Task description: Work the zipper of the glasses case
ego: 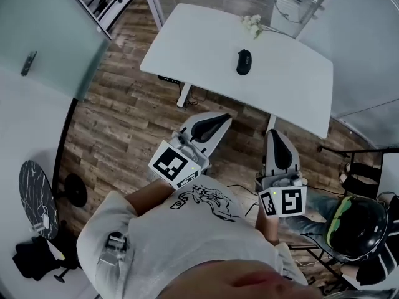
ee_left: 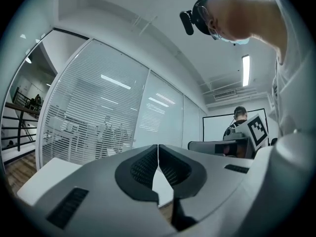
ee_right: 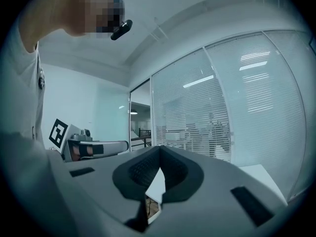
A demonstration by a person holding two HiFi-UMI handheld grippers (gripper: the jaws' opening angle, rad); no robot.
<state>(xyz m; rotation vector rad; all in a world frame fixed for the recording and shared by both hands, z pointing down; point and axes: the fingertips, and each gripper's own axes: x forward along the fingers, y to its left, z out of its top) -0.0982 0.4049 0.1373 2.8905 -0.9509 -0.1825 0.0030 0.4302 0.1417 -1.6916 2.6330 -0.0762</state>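
Note:
A small black glasses case [ego: 244, 61] lies on the white table [ego: 206, 48], seen from above in the head view. Both grippers are held close to the person's chest, well short of the table. My left gripper [ego: 219, 118] points toward the table's near edge, jaws together and empty. My right gripper [ego: 275, 134] hangs to its right, also closed with nothing in it. In the left gripper view the black pads [ee_left: 158, 149] meet at their tips; in the right gripper view the pads [ee_right: 159, 149] meet likewise. Neither gripper view shows the case.
White flowers [ego: 252, 24] lie at the table's far side. Wood floor [ego: 124, 117] separates me from the table. Glass partitions with blinds [ee_left: 98, 117] stand behind. A black round stool [ego: 36, 198] is at the left, a helmet [ego: 358, 226] at the right. Another person [ee_left: 239, 120] stands far off.

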